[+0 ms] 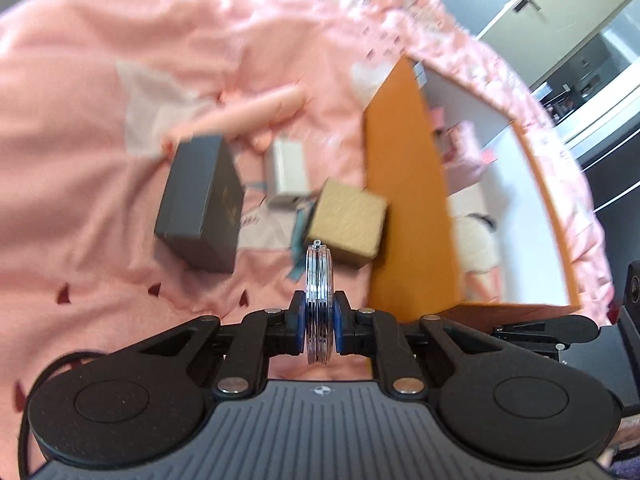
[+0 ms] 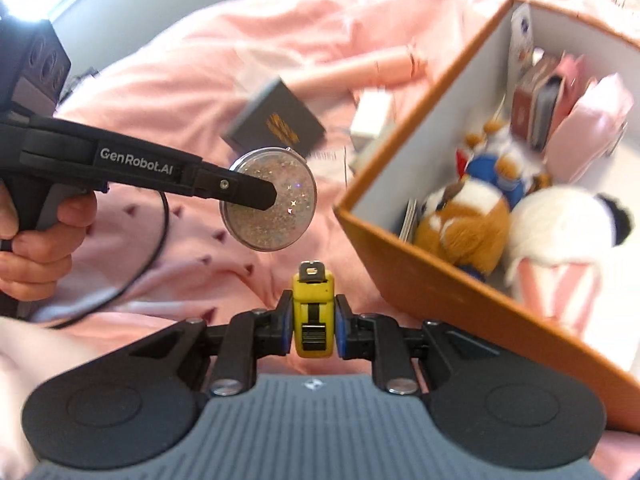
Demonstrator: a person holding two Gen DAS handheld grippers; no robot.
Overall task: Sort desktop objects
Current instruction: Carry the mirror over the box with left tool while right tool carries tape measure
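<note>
Left gripper: your left gripper [image 1: 319, 328] is clenched on a round clear disc [image 1: 319, 304], which stands edge-on between the blue pads in the left wrist view.
Disc: from the right wrist view you see its flat face, filled with glitter and small stars [image 2: 269, 199], with one black finger [image 2: 248, 194] of the left gripper lying across it. It hangs in the air to the left of the orange box, apart from its wall.
Right gripper: your right gripper [image 2: 313, 330] is clenched on a small yellow tape measure [image 2: 313, 312], metal tab pointing forward. It sits just left of the orange box's near wall.
Orange box: the orange box [image 2: 404, 276] is open, white inside, and rests on the pink blanket [image 2: 168, 92].
Inside the box: a brown and white plush [image 2: 464, 220], a blue and white plush [image 2: 492, 168] and a white plush [image 2: 560, 220] lie in it; pink pouches and a small book stand at the far end.
Left of the box, on the blanket: a tan cube box [image 1: 347, 222] lies nearest the orange wall, then a small white box [image 1: 289, 170], then a dark grey box [image 1: 202, 202] with gold print. A pink tube [image 1: 244, 114] lies beyond them.
Your hand: your left hand [image 2: 44, 236] grips the handle at the left edge of the right wrist view.
</note>
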